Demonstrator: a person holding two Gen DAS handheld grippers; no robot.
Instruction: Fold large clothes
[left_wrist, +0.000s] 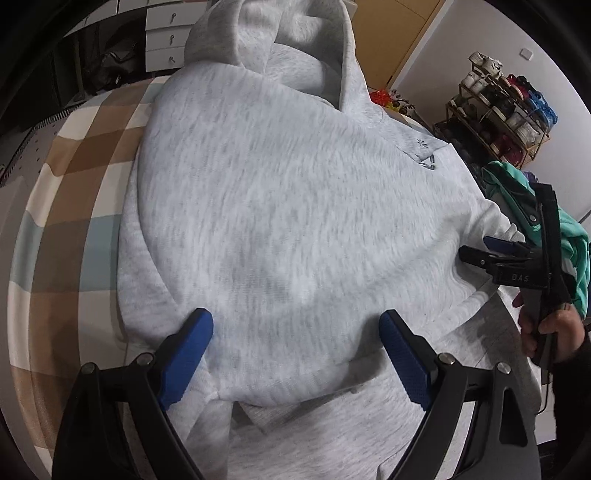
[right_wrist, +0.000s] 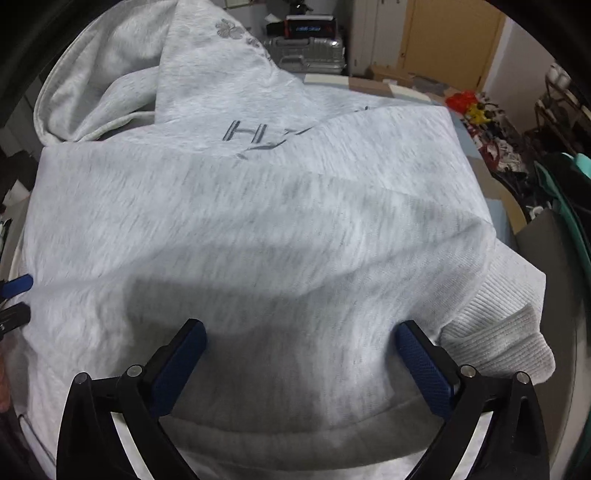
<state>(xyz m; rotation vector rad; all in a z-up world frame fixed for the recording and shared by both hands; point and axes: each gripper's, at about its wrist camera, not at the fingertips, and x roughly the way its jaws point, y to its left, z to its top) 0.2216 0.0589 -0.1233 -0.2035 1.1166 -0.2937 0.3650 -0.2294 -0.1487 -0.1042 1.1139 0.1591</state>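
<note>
Grey marl hoodie (left_wrist: 280, 206) is lying folded beneath both tools on a checked cover (left_wrist: 74, 206). The left tool (left_wrist: 295, 354) and right tool (right_wrist: 301, 363) are both hovering spread wide, gripping nothing.

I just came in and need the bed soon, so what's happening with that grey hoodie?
A person is folding a grey hoodie on a checked bedspread, a gripper in each hand. The left gripper and right gripper both hang open over its lower part, gripping nothing. The hoodie is partly folded, one ribbed cuff lying at the side, hood at the far end.
</note>
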